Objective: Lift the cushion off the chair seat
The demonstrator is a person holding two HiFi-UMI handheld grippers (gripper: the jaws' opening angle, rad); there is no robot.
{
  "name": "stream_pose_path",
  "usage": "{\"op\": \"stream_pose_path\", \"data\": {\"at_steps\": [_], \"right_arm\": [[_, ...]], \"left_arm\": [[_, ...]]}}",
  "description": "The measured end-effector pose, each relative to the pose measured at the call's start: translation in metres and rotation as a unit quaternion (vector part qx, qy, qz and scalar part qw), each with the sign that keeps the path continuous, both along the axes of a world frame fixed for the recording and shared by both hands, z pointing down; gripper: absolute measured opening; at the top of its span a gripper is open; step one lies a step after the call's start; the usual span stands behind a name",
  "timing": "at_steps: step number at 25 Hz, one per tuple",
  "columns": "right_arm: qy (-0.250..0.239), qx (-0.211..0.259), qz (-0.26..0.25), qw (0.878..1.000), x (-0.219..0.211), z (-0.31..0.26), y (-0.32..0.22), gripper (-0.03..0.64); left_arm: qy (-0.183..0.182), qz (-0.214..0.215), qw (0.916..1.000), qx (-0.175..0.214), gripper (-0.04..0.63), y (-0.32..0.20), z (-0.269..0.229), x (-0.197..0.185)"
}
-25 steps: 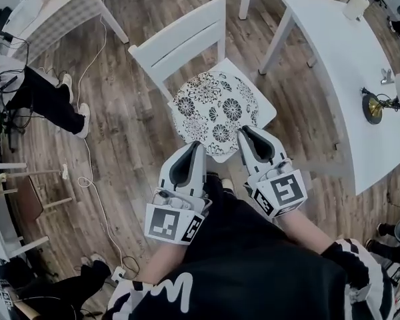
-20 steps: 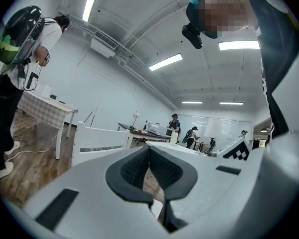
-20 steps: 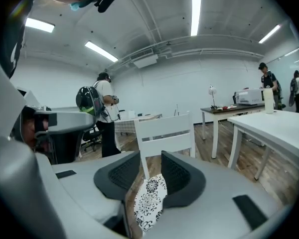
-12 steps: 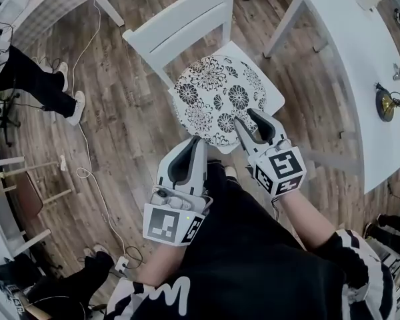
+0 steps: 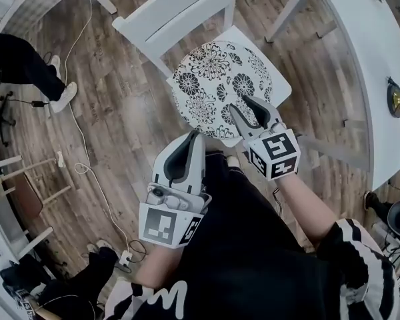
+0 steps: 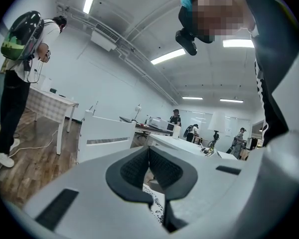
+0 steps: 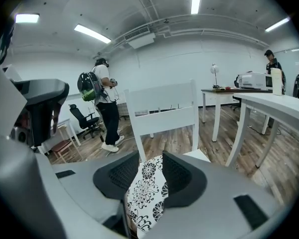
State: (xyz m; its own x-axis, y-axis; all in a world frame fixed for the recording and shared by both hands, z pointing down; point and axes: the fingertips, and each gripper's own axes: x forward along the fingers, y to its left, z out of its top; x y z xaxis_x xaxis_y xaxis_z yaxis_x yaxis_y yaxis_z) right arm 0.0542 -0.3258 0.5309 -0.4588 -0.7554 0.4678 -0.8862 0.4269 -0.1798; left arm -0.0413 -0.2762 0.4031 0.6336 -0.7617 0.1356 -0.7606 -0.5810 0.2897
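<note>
**A:** Where's the cushion [image 5: 220, 85] sitting?

**B:** It's lying flat on the chair seat [image 5: 281, 87] and covering most of it. Only the seat's right corner is showing bare.

**A:** Right side?

**B:** The right gripper [image 5: 239, 103] is hovering over the cushion's near-right rim, by the seat's front edge. Its fingers have just been opening and are standing wide. The patterned rim is showing between them, but they're not pinching it yet.

**A:** Left?

**B:** The left gripper [image 5: 195, 136] is hanging just off the front edge. Its fingers are pressed together and holding nothing.

**A:** Grab plan?

**B:** I'm aiming to get one finger under the rim and the other on top, closing only once the fabric is sitting deep in the pads. It's looking soft, so I'm expecting a shallow pinch to slip. I'm also planning on opening the left and taking the near-left rim. That way it's coming up level rather than folding or catching the chair back [image 5: 177, 19].
</note>
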Motion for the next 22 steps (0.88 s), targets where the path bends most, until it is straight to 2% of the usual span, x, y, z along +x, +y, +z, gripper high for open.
{"op": "stream_pose_path", "data": {"at_steps": [11, 22], "right_arm": [[0.014, -0.037, 0.022, 0.999, -0.008, 0.058, -0.027, 0.138], [0.028, -0.077, 0.037, 0.996, -0.008, 0.113, -0.052, 0.140]], "left_arm": [[0.008, 0.009, 0.9996, -0.023, 0.006, -0.008, 0.023, -0.009], [0.012, 0.026, 0.9992, -0.027, 0.006, -0.026, 0.042, -0.009]]}}
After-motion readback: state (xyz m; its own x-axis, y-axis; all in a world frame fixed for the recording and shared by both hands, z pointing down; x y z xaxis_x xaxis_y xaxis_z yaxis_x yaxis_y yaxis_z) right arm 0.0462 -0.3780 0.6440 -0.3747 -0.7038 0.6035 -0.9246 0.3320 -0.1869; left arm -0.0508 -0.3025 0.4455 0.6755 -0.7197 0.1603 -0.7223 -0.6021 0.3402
